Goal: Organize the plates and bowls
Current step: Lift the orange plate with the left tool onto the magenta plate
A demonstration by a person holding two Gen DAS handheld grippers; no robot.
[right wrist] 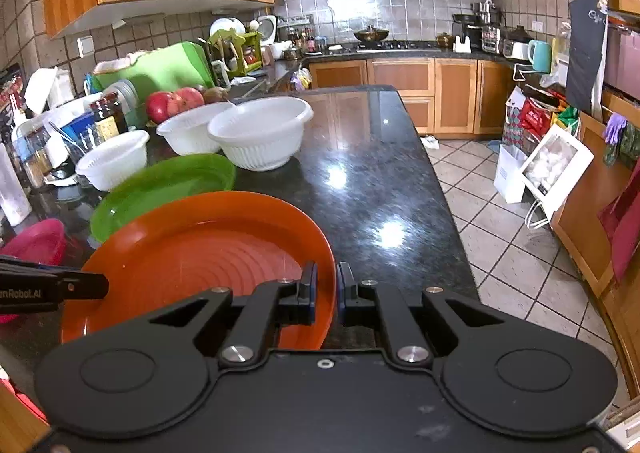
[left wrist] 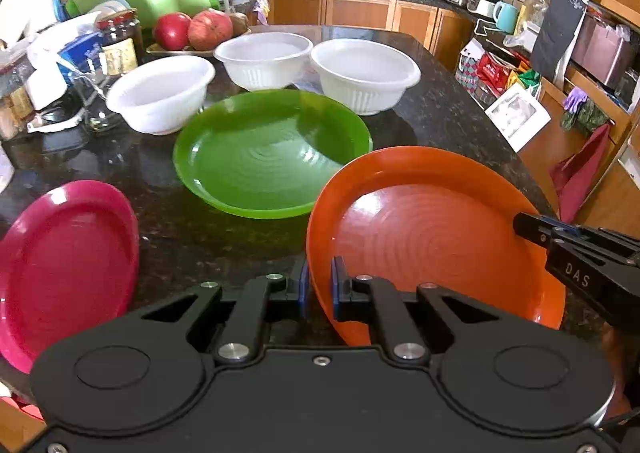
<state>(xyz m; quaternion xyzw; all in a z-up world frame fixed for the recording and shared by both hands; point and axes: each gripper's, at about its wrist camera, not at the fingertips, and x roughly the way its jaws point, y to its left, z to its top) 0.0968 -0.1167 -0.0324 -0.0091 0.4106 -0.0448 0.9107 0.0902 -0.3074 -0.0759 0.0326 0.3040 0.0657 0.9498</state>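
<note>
A: Both clamped on the orange plate (left wrist: 432, 229)?
B: Yes. Left hand-held gripper (left wrist: 319, 285) pinching its near rim, right hand-held gripper (right wrist: 327, 293) its opposite rim, lower centre, over the counter (right wrist: 372, 189).

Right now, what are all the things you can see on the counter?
Orange plate: one, orange, nearest, pinched at both rims.
Green plate: one, green, middle of counter.
Pink plate: one, pink, near left.
Bowls: three, white, behind the green plate.
Red fruits: two or more, on a dish behind the bowls.
Jar: one, dark, left clutter.
Left claw: black with blue pads, shut on orange plate.
Right claw: same, shut on orange plate.
</note>
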